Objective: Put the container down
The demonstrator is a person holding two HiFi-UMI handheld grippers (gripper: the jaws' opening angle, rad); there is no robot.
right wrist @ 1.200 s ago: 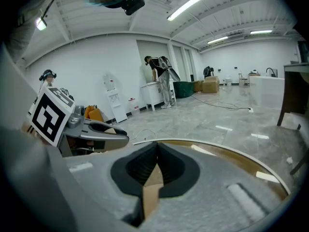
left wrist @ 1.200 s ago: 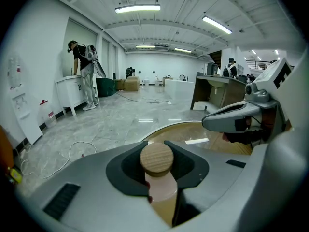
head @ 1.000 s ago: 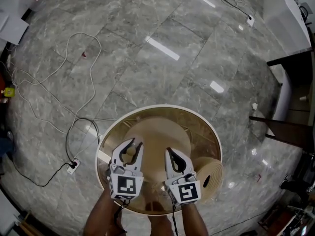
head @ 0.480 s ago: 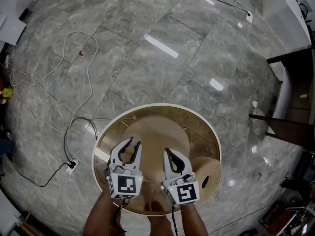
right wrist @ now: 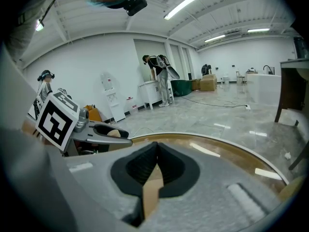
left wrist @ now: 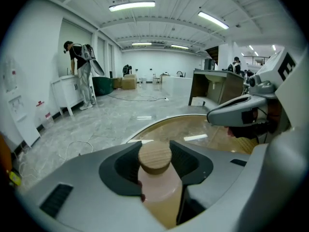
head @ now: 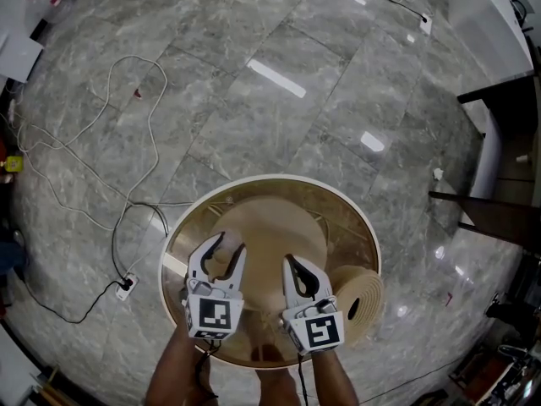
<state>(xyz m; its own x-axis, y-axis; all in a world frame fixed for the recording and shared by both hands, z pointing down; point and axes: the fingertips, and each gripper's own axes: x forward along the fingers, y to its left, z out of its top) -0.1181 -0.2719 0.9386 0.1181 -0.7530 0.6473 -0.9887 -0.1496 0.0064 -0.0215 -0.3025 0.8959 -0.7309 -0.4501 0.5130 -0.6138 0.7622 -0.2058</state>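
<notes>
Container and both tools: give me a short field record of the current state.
container: pale bottle, round wooden lid, upright between the left tool's jaws
left tool: jaws opening, container between them
right tool: jaws together, nothing between them
table: round, glass top, under both tools
floor: grey marble; power strip lies left of the table

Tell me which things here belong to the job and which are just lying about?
Job: pale bottle-shaped container with round wooden cap, between the opening jaws of the left tool; round glass-topped table.
Lying about: beige cylindrical roll; white power strip on the floor.
</notes>
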